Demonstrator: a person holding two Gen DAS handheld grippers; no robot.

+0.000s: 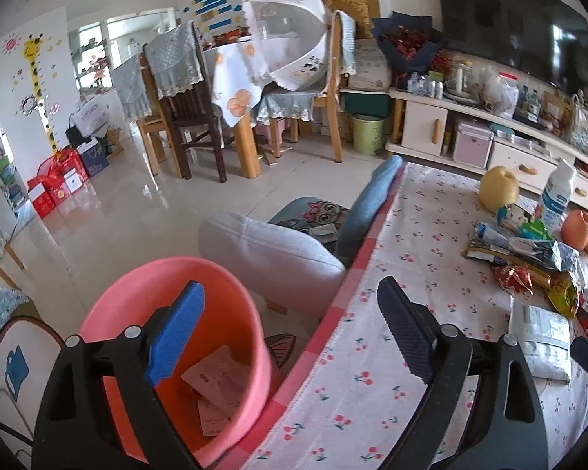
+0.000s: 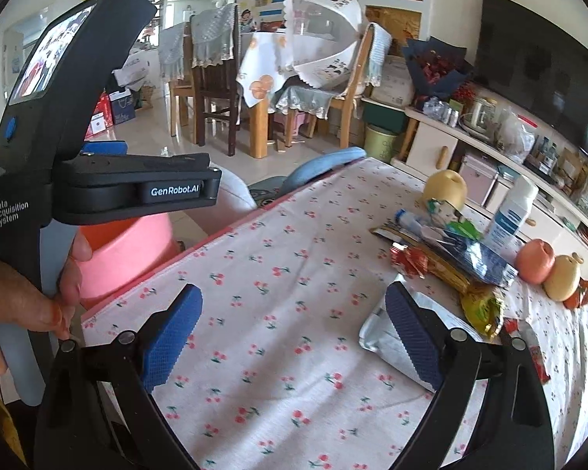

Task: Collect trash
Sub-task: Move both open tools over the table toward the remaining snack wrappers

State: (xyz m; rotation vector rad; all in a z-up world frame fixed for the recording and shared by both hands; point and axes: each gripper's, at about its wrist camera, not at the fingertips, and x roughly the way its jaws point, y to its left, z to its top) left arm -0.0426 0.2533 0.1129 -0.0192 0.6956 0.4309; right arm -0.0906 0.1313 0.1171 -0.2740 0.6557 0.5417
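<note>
The left gripper (image 1: 294, 329) pointed downward with its jaws spread wide and nothing between the blue pads. The right gripper (image 2: 294, 337) was angled down too, jaws wide apart and empty. A hand (image 2: 23, 305) gripped the left device's handle, thumb pressed against its side.

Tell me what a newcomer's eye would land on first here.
The pink bucket beside the table, with paper scraps at its bottom, under the open left gripper. Then the heap of wrappers on the cherry-print tablecloth, fruit just behind it.
</note>
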